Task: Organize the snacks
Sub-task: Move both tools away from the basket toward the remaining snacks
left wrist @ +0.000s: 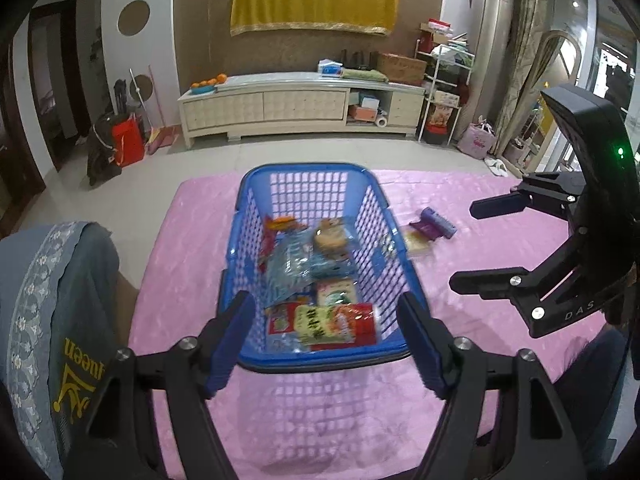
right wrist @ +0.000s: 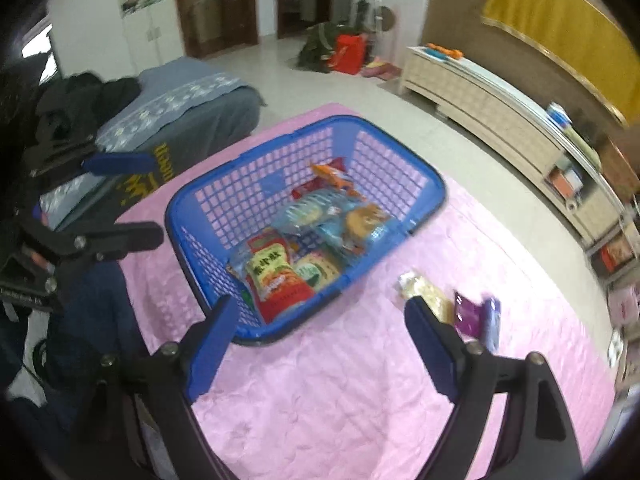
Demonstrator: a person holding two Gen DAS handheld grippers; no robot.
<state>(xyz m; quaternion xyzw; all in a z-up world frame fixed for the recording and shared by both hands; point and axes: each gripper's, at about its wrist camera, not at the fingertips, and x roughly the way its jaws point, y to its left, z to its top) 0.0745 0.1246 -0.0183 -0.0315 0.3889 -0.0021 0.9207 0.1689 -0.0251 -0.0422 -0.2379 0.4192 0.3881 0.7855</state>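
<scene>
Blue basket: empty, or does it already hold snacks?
Holding snacks. The blue basket has several packets lying on its floor, including a red and green packet; it is nowhere near full.

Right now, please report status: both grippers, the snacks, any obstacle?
Left gripper open, empty. Right gripper open, empty. Blue plastic lattice basket holds most snacks; purple packet and pale packet remain outside. No obstacle.

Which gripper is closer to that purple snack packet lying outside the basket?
Right. The right gripper hangs open just short of the purple packet; the left gripper is over the blue basket, farther away.
</scene>
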